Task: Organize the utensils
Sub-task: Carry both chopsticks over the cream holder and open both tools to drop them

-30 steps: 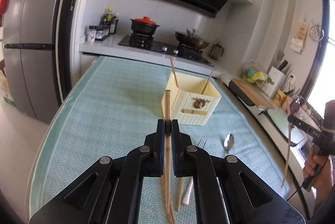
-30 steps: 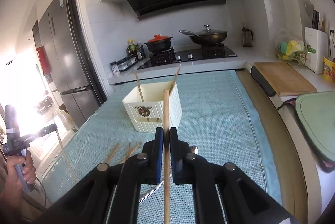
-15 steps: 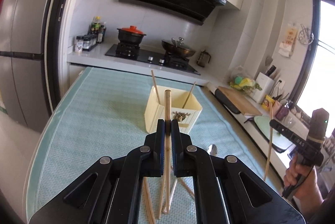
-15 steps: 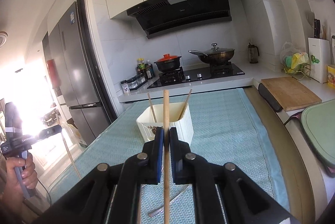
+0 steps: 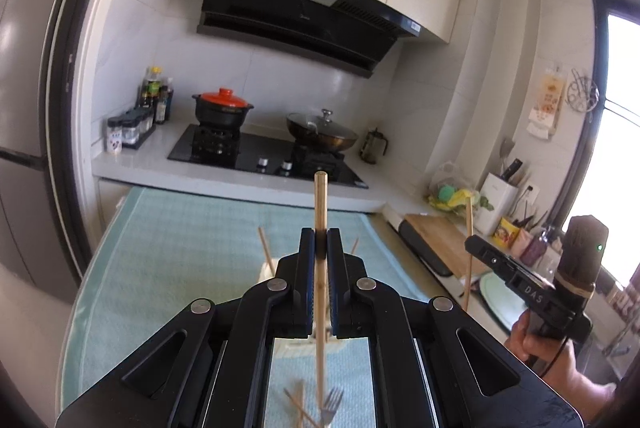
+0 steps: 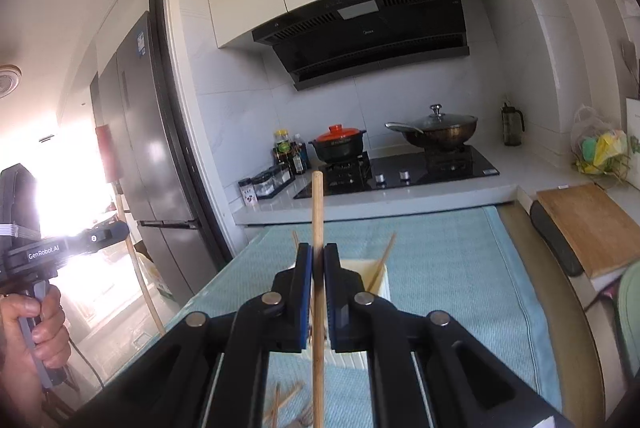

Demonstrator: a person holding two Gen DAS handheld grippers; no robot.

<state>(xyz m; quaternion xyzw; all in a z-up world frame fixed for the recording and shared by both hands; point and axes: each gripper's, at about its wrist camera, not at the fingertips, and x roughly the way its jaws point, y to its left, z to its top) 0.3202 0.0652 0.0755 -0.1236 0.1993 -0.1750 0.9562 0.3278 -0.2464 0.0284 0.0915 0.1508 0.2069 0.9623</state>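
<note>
In the left wrist view my left gripper [image 5: 320, 234] is shut on an upright wooden chopstick [image 5: 320, 195] above the teal table mat [image 5: 180, 248]. Its jaws mostly hide the cream utensil box [image 5: 264, 271], from which two chopsticks stick up. On the mat below lie a fork [image 5: 331, 404] and loose chopsticks [image 5: 297, 403]. My right gripper [image 6: 318, 250] is shut on another upright chopstick [image 6: 317, 203], with the cream box [image 6: 380, 278] just behind and below its jaws. Each view shows the other hand-held gripper off to the side, holding its chopstick.
Beyond the table is a counter with a black hob [image 5: 240, 151], a red-lidded pot [image 5: 222, 107] and a lidded wok [image 5: 322, 135]. A grey fridge [image 6: 148, 163] stands on the left. A wooden cutting board [image 6: 588, 228] and a green mat [image 6: 630, 304] are on the right.
Both grippers have risen with their chopsticks and come closer to the box, which now sits low behind the jaws. The utensils on the mat have dropped toward the bottom edge.
</note>
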